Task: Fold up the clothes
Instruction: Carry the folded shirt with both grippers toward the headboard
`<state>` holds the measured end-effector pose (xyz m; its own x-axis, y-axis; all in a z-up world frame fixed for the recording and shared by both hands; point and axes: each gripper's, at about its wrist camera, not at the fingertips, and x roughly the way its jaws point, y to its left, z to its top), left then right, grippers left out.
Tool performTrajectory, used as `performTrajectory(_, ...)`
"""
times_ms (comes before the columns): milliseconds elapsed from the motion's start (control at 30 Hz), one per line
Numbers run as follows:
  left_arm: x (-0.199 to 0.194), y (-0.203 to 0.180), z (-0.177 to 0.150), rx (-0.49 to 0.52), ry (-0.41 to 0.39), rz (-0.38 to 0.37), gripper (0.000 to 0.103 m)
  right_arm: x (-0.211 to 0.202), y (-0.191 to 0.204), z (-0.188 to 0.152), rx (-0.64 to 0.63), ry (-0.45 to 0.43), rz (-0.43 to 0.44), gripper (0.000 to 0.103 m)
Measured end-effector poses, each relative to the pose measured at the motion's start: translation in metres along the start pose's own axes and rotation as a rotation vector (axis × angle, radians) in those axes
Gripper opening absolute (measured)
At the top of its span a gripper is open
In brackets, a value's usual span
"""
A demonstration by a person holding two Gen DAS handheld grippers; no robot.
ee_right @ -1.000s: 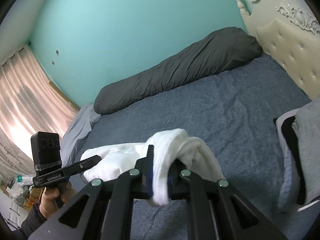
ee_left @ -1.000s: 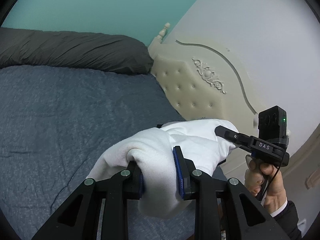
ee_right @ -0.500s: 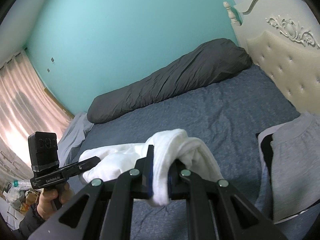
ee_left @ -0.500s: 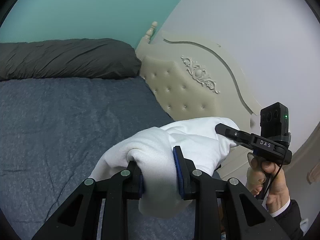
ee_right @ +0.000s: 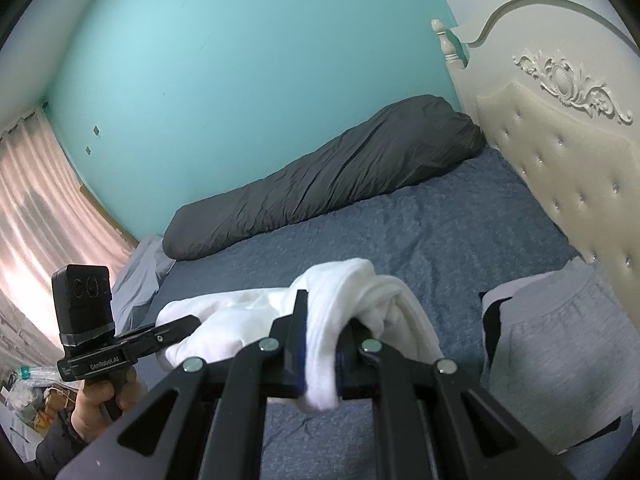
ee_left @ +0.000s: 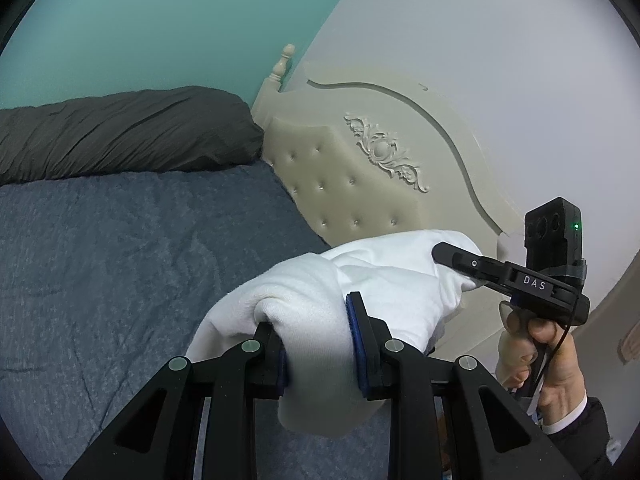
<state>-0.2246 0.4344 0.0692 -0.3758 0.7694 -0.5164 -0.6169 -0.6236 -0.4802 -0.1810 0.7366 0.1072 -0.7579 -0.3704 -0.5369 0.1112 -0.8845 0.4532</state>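
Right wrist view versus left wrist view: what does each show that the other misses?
Only the right wrist view shows the grey folded garment by the headboard, the pink curtains, and the left claw from outside. Only the left wrist view shows the right claw from outside, with the hand gripping its handle. Both show the white garment clamped in both claws above the blue bedspread, the dark grey duvet roll, and the cream headboard.
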Motion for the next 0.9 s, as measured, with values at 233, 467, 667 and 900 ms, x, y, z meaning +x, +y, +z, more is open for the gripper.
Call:
performTrajectory(233, 0.018, -0.017, 0.018, 0.018, -0.006, 0.008, 0.027, -0.008, -0.020, 0.021, 0.000, -0.011, -0.006, 0.009)
performTrajectory(467, 0.042, -0.041, 0.045, 0.047, -0.016, 0.025, 0.027, -0.017, -0.044, 0.052, 0.000, -0.039, -0.013, 0.009)
performTrajectory(667, 0.071, -0.061, 0.072, 0.060, -0.030, 0.032, 0.027, -0.026, -0.067, 0.082, -0.007, -0.077, -0.037, 0.009)
performTrajectory(900, 0.101, -0.080, 0.103, 0.077, -0.056, 0.043, 0.027, -0.031, -0.095, 0.122, -0.021, -0.119, -0.059, 0.009)
